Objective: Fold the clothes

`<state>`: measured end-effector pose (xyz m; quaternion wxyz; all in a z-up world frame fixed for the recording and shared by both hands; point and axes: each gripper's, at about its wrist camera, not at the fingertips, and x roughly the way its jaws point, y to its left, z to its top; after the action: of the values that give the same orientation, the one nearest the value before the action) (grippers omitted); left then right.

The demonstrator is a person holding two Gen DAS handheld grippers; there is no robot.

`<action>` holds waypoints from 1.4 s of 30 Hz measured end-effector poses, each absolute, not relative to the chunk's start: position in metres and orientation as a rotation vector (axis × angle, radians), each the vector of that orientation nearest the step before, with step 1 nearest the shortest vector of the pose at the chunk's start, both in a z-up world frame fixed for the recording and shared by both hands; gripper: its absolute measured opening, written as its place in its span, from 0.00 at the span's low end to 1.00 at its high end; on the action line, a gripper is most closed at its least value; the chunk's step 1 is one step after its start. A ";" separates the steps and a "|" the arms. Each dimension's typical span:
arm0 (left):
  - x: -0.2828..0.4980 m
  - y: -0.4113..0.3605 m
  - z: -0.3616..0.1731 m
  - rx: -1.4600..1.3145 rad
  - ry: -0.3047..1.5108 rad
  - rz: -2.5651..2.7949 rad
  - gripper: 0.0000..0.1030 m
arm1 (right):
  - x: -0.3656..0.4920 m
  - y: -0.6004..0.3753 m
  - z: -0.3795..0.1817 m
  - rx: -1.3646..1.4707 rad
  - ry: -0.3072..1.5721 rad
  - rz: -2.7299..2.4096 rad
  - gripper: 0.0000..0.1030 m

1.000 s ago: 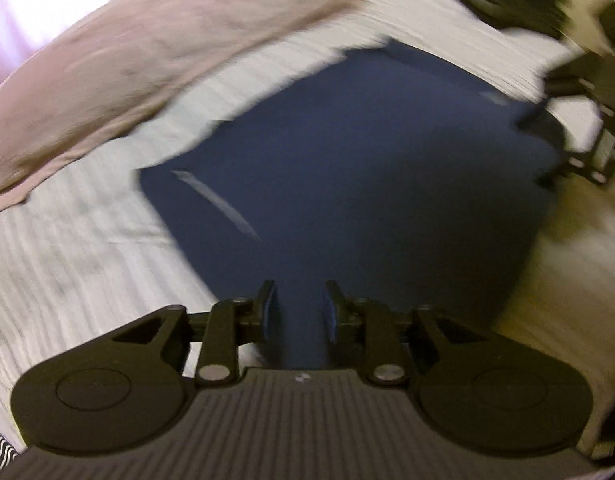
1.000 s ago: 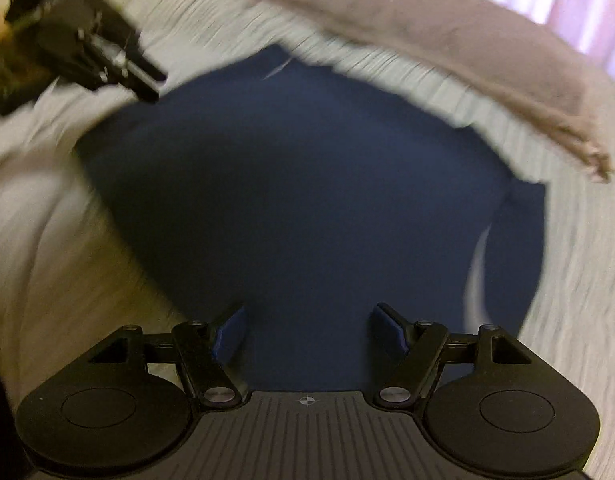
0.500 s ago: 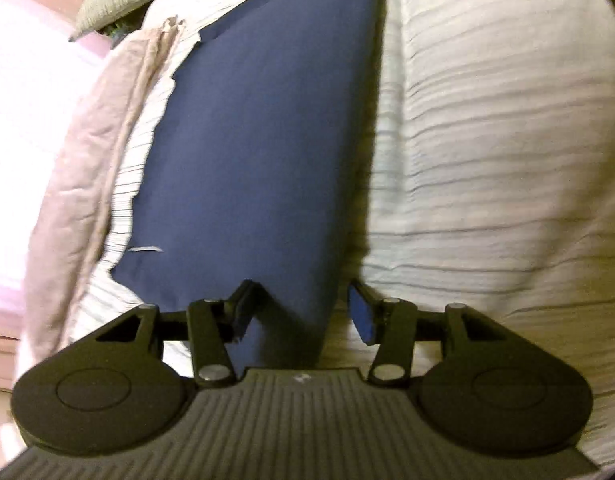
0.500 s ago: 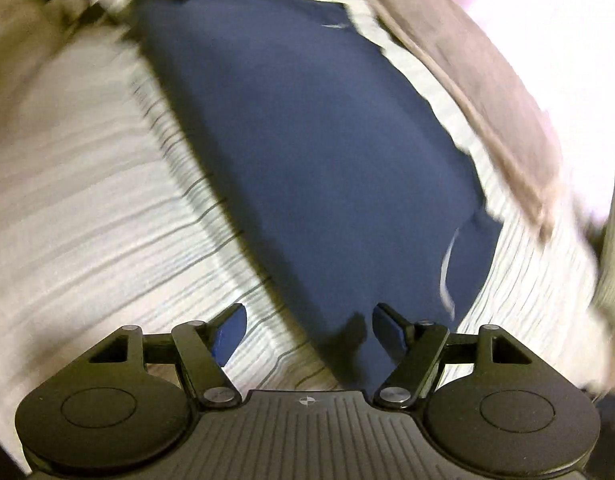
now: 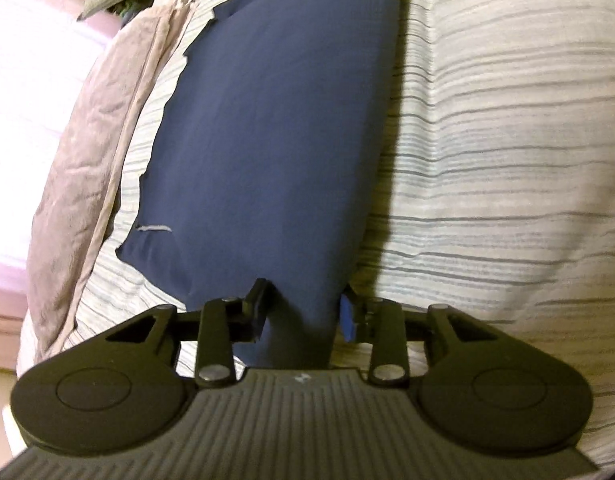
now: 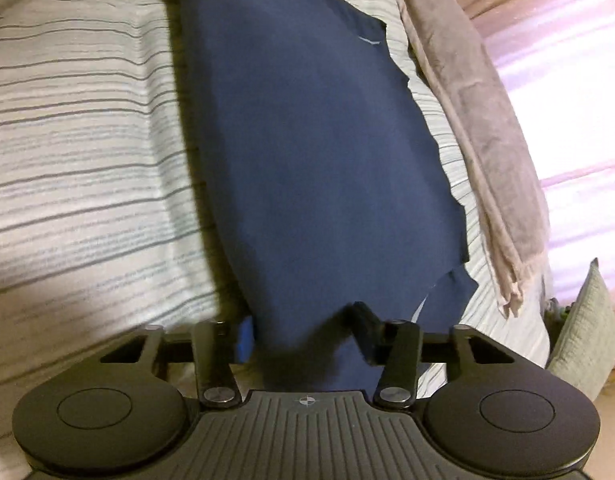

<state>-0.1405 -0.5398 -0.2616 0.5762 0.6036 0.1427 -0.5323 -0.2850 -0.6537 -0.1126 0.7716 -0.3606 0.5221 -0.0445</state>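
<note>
bed: striped cover (image 5: pixel 487 168) | far edge: mauve blanket (image 5: pixel 83 160) | beyond: bright pink curtain (image 6: pixel 567 100)

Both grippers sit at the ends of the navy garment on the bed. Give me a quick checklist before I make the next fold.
1. Left gripper fingers spread, navy blue fabric garment between them: ok.
2. Right gripper likewise spread around its end: ok.
3. Grip closed on cloth: not ok.
4. Garment lies flat on striped white bedspread: ok.
5. Crumpled beige blanket apart from garment: ok.
6. Layers aligned underneath: cannot tell.
</note>
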 end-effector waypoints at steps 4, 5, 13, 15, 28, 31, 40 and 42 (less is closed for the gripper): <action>-0.138 -0.545 -0.259 1.402 0.376 -1.233 0.28 | -0.283 -0.657 -0.111 -0.774 1.128 -0.081 0.35; -0.138 -0.545 -0.258 1.401 0.385 -1.231 0.27 | -0.284 -0.658 -0.110 -0.768 1.129 -0.081 0.33; -0.138 -0.548 -0.254 1.393 0.430 -1.216 0.25 | -0.285 -0.657 -0.105 -0.743 1.129 -0.084 0.29; -0.139 -0.548 -0.253 1.396 0.432 -1.214 0.25 | -0.285 -0.657 -0.104 -0.741 1.129 -0.084 0.29; -0.141 -0.547 -0.253 1.412 0.397 -1.228 0.08 | -0.283 -0.661 -0.100 -0.688 1.133 -0.103 0.14; -0.143 -0.545 -0.237 1.392 0.380 -1.242 0.07 | -0.285 -0.663 -0.084 -0.670 1.127 -0.103 0.11; -0.191 -0.508 -0.171 1.350 0.388 -1.414 0.07 | -0.340 -0.625 -0.021 -0.643 1.161 -0.057 0.10; -0.207 -0.494 -0.162 1.325 0.443 -1.469 0.07 | -0.360 -0.605 -0.015 -0.613 1.192 -0.039 0.10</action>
<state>-0.2072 -0.4937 -0.1621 0.5288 0.5547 0.1855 -0.6151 -0.3604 -0.6054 -0.0149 0.7837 -0.2839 0.5522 -0.0180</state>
